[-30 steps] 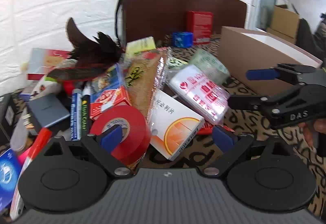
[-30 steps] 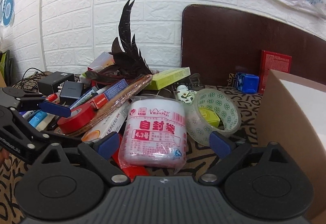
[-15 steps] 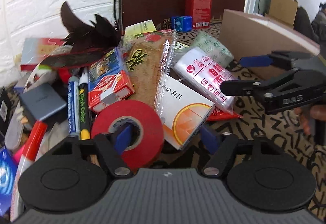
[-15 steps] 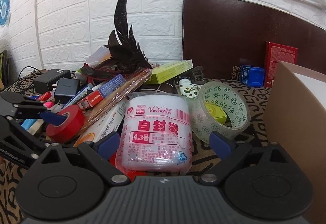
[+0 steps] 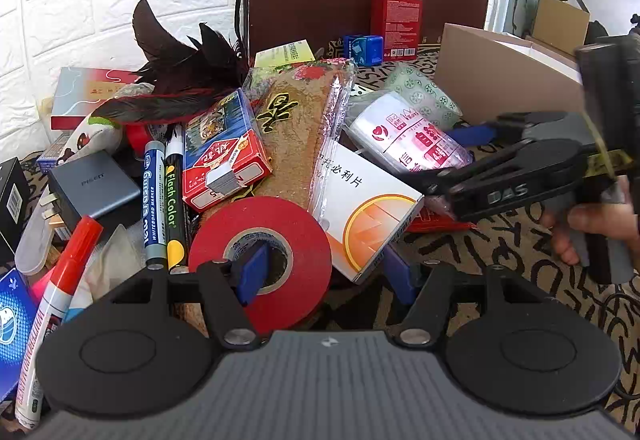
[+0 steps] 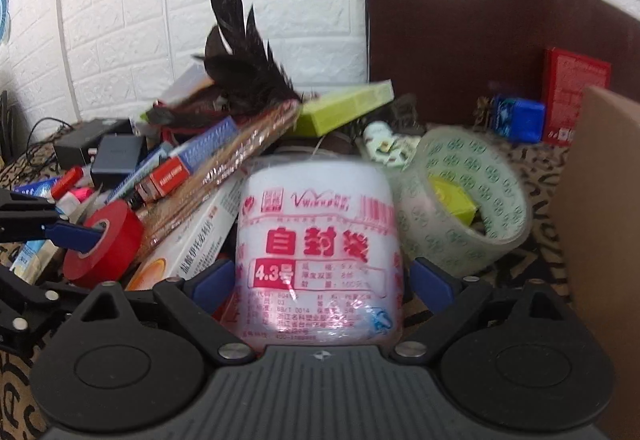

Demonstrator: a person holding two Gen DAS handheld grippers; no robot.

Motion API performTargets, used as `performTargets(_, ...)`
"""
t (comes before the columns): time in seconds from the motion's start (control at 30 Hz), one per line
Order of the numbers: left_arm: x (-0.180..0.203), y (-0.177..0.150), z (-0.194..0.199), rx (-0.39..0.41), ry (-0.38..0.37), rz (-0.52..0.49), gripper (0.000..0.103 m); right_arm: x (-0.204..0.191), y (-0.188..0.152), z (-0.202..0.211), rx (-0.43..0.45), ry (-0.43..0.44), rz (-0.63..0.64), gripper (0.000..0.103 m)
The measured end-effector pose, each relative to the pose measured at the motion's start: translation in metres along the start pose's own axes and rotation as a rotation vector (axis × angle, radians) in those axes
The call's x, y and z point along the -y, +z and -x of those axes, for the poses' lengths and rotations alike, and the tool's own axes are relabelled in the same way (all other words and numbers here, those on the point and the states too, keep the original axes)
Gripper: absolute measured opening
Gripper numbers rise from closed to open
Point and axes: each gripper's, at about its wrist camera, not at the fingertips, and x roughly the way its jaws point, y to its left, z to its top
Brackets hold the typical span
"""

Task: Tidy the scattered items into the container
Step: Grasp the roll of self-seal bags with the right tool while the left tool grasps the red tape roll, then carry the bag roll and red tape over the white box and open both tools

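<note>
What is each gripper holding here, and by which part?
Left gripper, jaws just closing: red tape roll, one finger in its core, one outside. Right gripper straddles the zip-bag pack; grip unclear.

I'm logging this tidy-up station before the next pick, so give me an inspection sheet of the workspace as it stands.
Surface: patterned cloth, largely covered by a pile.
Job's things: red tape roll, bag pack, clear tape roll, markers, card box; cardboard box at the right.
Clutter: feathers, grey charger, blue box.
Grippers: left hand-held gripper has just been closing, one finger in the red tape roll's hole, the other outside; right hand-held gripper straddles the bag pack, contact unclear.
Cables: a dark cable at the far left.
Surroundings: white brick wall, brown board.
</note>
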Motion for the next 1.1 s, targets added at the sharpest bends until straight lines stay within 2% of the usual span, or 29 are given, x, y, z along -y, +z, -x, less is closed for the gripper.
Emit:
performTargets(0.07,0.001,-0.001,0.000,0.009,0.005,0.006,0.062,0.001,-0.003,-0.004,0.011,0.022,-0.002,0.076)
performTargets(0.17,0.000,-0.004,0.003,0.036,-0.001,0.048,0.061,0.001,-0.005,0.002,0.024,0.046,0.000,0.063)
performTargets(0.23,-0.004,-0.007,0.007,0.055,-0.014,0.093,0.040,0.002,-0.008,0.008,0.034,0.053,0.011,0.061)
performTargets(0.3,-0.008,-0.010,0.012,0.070,-0.047,0.144,0.029,0.003,-0.010,0.016,0.041,0.057,0.017,0.060)
performTargets(0.53,0.010,-0.014,0.020,0.059,-0.039,0.112,0.027,0.001,-0.016,0.043,0.073,0.065,0.018,0.059)
performTargets(0.73,0.015,-0.009,0.045,0.126,-0.053,0.131,0.024,-0.002,-0.012,0.063,0.110,0.083,0.015,0.059)
performTargets(0.8,0.016,-0.005,0.052,0.138,-0.034,0.122,0.024,-0.004,-0.010,0.065,0.113,0.087,0.022,0.059)
performTargets(0.87,0.022,-0.002,0.050,0.095,-0.018,0.078,0.024,-0.005,-0.009,0.067,0.116,0.097,0.020,0.059)
performTargets(0.97,0.040,-0.007,0.035,0.001,0.063,-0.064,0.027,-0.008,-0.010,0.069,0.123,0.106,0.020,0.059)
performTargets(1.03,0.048,-0.014,0.023,-0.047,0.096,-0.155,0.032,-0.009,-0.011,0.071,0.125,0.109,0.019,0.059)
performTargets(1.1,0.053,-0.012,0.015,-0.066,0.104,-0.194,0.043,-0.009,-0.011,0.072,0.126,0.110,0.018,0.059)
